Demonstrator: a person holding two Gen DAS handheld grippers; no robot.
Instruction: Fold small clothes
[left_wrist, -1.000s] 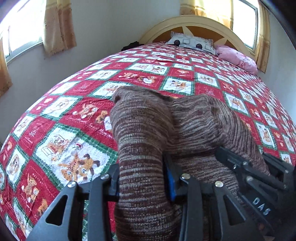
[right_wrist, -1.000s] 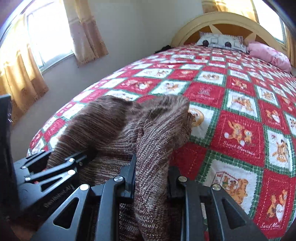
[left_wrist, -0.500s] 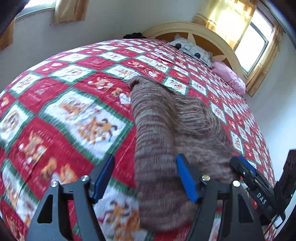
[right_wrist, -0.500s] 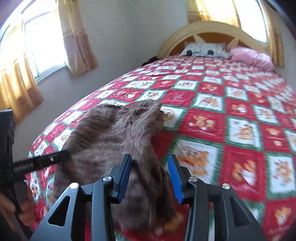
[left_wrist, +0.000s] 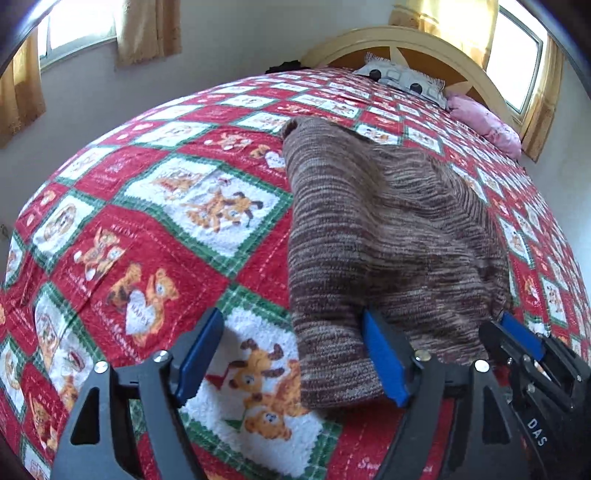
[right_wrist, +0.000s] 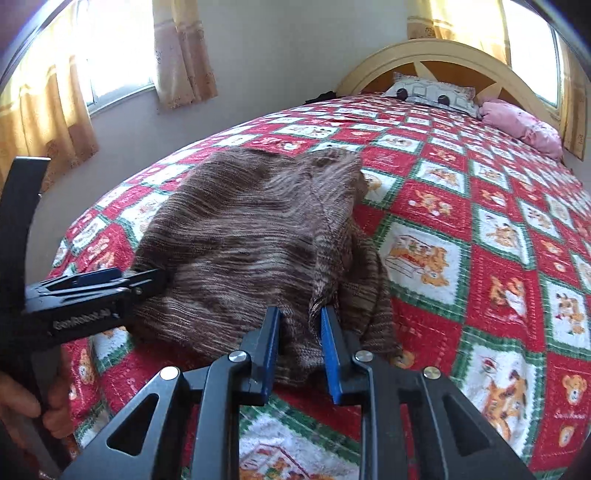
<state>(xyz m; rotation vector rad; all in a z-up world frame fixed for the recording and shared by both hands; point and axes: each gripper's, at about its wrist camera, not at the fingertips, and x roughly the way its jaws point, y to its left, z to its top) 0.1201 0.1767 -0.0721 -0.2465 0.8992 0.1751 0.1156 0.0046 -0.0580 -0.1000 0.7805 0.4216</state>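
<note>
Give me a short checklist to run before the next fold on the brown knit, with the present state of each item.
1. Knit lies on the quilt, nothing lifted: ok.
2. Left gripper let go: ok; its jaws are opening, one pad beside the knit's near corner, the other over bare quilt.
3. Right gripper has a hold: not ok; its jaws are closing around a fold of the near edge, but the pads do not press it yet.
4. Knit lying flat: not ok; a ridge runs from the far corner down to the right gripper.
5. Room on the quilt around the knit: ok.
6. What garment it is, and where its sleeves are: cannot tell.
</note>
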